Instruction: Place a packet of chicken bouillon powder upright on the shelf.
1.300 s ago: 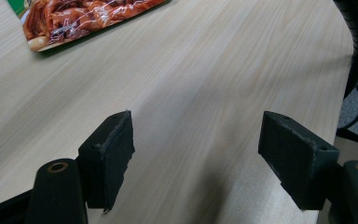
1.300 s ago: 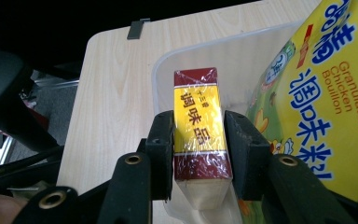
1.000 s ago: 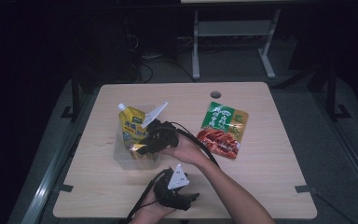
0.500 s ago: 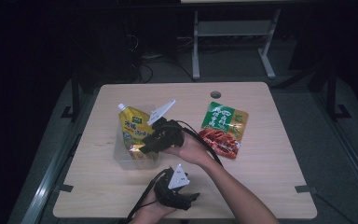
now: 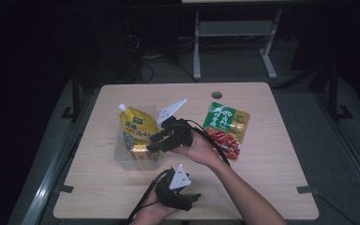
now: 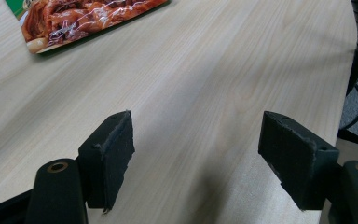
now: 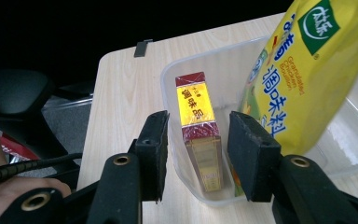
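Your right gripper point(image 5: 152, 143) reaches over a clear plastic tub point(image 5: 122, 161) on the left half of the pale wooden bench point(image 5: 272, 168). In the right gripper view its jaws stand apart on either side of a slim red-and-gold box point(image 7: 196, 123) that stands on end inside the tub's near corner; the pads point(image 7: 156, 151) sit just beside the box without pressing it, so the jaws are released. A yellow spouted pouch point(image 7: 303, 70) leans in the same tub, just beside the box. The high view adds the pouch's white cap point(image 5: 122, 107) poking above the tub's far rim.

Your left gripper point(image 5: 187, 199) rests low near the bench's front edge. In the left gripper view its jaws are spread wide with bare wood between them, grasping nothing. A green packet of red food point(image 6: 81, 21) lies flat farther off; the high view places it right of centre, well apart from the tub.

Open bench lies along the right side and the far edge.
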The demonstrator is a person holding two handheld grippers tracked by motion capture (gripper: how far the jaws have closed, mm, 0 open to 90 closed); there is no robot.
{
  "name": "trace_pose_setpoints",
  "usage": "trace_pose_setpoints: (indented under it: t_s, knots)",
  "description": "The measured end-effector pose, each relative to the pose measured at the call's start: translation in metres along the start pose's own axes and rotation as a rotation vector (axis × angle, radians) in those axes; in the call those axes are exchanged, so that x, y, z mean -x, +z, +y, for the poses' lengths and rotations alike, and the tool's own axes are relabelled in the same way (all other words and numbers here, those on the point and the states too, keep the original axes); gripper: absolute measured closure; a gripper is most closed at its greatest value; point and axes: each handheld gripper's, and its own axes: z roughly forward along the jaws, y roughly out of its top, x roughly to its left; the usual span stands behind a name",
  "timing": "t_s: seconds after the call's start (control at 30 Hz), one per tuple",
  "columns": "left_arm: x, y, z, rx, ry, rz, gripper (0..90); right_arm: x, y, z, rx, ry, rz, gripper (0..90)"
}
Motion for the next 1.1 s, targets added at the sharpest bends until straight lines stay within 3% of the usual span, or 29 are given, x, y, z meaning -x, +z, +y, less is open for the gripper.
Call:
trace_pose_setpoints:
  t_s: [0.6, 0.77, 1.1]
  knots:
    - [-0.002, 0.0, 0.0, -0.008, 0.022, 0.005, 25.8, 0.004, -0.02, -0.01, 0.017, 0.025, -0.025, 54.9]
    - [-0.002, 0.0, 0.0, -0.003, 0.001, 0.003, 25.8, 0.006, -0.028, -0.013, 0.021, 0.031, -0.034, 53.5]
    - [-0.004, 0.001, 0.001, -0.001, 0.0, -0.004, 24.9, 0.011, -0.05, -0.025, 0.037, 0.091, -0.058, 49.9]
